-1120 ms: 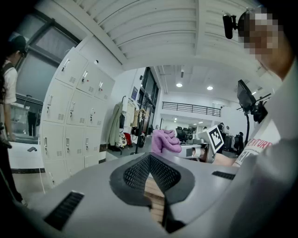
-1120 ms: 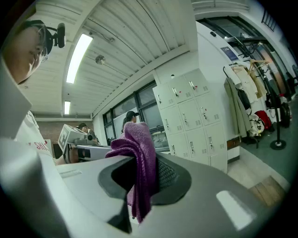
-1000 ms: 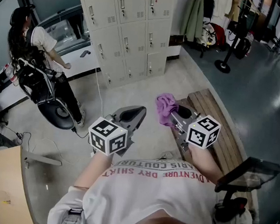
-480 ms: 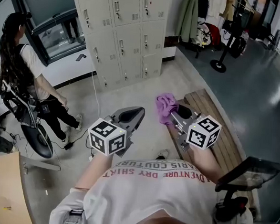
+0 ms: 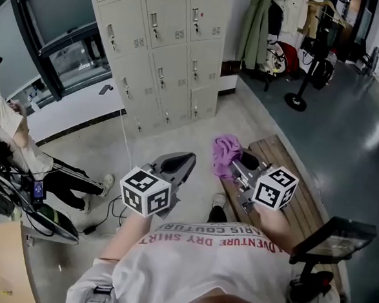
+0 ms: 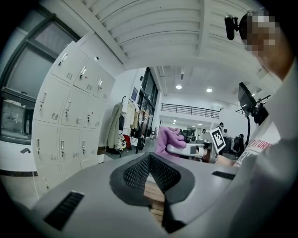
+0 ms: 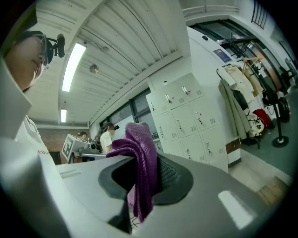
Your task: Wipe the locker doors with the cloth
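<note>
While left gripper [image 5: 186,160] closed, right gripper [image 5: 235,162] pinches cloth [image 5: 223,150]

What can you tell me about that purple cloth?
The purple cloth looks like soft, knitted fabric, bunched into folds. The right gripper has its jaws shut on it: in the right gripper view a crumpled part rises above the jaws and a strip hangs below. It is held in the air, apart from the lockers, which stand across the floor. Nothing else touches it.

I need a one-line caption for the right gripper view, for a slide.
Right gripper shut on a purple cloth, facing the lockers.
</note>
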The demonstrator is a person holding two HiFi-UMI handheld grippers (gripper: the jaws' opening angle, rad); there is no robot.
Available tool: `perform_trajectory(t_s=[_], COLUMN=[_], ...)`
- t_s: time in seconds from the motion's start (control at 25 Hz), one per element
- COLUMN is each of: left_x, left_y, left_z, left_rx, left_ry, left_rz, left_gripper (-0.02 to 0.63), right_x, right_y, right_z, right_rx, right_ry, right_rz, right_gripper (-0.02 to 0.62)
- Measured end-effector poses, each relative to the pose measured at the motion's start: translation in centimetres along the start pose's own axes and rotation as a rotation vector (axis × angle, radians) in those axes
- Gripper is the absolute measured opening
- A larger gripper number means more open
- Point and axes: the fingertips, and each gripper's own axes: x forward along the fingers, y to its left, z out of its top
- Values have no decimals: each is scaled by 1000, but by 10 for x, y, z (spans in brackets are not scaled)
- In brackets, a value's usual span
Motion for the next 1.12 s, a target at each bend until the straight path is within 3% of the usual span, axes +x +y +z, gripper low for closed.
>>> perform_trajectory(t_s=[0.12,0.32,0.68,0.8,0.92,1.12], left_x=[38,132,321,352,367,386], left_y=[37,119,282,312,333,372], left_z=[-5,12,126,154,161,182], left_rx=[-5,-53,-19,11,-6,11], left_ry=[23,28,-7,-28,-39,-50], left_rz=[13,49,98,117,134,158], left_gripper=[0,0,0,0,-1,0], right_x=[27,92,232,259,273,301], right_y=[-45,-165,-368,-404,-435,-463], right_z=[-3,2,126,159,178,200], right_rx=[10,43,-46,-66,-19,4], right_ry=[0,109,95,53,-21,-69], right_rz=[14,-8,63,71,44,59], right_gripper=[51,52,52,52,52,52])
